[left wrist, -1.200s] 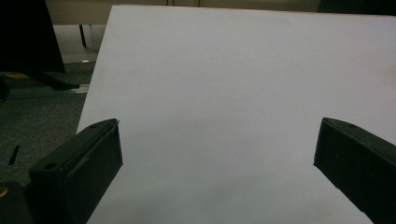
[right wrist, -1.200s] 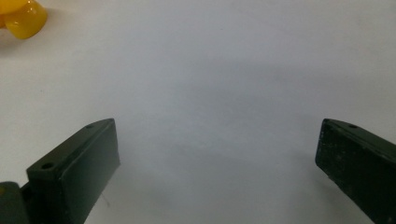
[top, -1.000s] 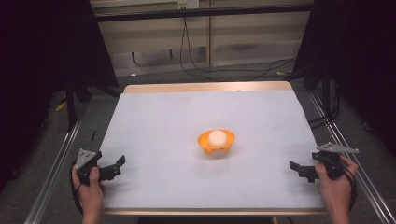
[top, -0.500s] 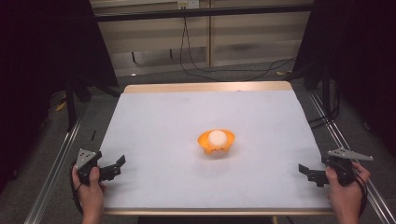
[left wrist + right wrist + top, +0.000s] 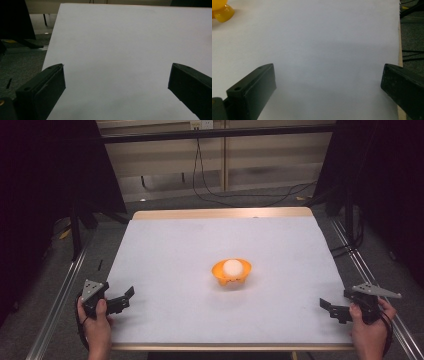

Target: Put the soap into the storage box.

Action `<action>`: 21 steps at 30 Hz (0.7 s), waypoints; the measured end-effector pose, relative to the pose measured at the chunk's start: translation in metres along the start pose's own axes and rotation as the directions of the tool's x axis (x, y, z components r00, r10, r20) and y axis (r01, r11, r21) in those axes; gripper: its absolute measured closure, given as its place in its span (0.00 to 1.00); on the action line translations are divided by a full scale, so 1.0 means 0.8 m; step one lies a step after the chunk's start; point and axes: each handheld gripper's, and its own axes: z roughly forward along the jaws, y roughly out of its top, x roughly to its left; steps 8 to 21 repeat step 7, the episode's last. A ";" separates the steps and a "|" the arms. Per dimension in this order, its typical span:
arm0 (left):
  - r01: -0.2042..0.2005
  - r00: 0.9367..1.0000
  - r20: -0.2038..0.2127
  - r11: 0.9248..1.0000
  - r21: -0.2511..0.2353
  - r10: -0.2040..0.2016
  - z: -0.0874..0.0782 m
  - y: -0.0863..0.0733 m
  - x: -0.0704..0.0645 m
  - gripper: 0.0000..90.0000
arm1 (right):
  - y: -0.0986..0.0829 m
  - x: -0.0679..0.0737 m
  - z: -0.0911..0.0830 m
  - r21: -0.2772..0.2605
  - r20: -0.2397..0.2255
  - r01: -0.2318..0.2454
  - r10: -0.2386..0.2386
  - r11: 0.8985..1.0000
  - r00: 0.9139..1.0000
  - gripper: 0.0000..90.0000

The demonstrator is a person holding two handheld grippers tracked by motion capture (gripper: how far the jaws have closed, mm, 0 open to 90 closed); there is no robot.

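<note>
Bowl with ball at centre | left gripper 8 o'clock, right gripper 4 o'clock, jaws spread, empty | approach level, straddle rim

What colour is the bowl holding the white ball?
Orange bowl, clearest in the high view.

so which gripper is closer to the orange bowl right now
Right, by a small margin. The right gripper sits at the table's near right edge, the left gripper at its near left edge, both apart from the orange bowl at the middle, jaws open.
</note>
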 end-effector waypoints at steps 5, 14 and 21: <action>-0.006 1.000 -0.007 1.000 0.003 0.006 0.000 0.000 0.000 0.01 | -0.002 0.003 -0.003 -0.031 0.025 0.015 -0.014 0.999 1.000 0.01; -0.011 1.000 -0.010 1.000 0.009 0.011 0.000 0.000 0.000 0.01 | -0.002 0.005 -0.003 -0.030 0.029 0.024 -0.023 0.999 0.999 0.01; -0.011 1.000 -0.010 1.000 0.009 0.011 0.000 0.000 0.000 0.01 | -0.002 0.005 -0.003 -0.030 0.029 0.024 -0.023 0.999 0.999 0.01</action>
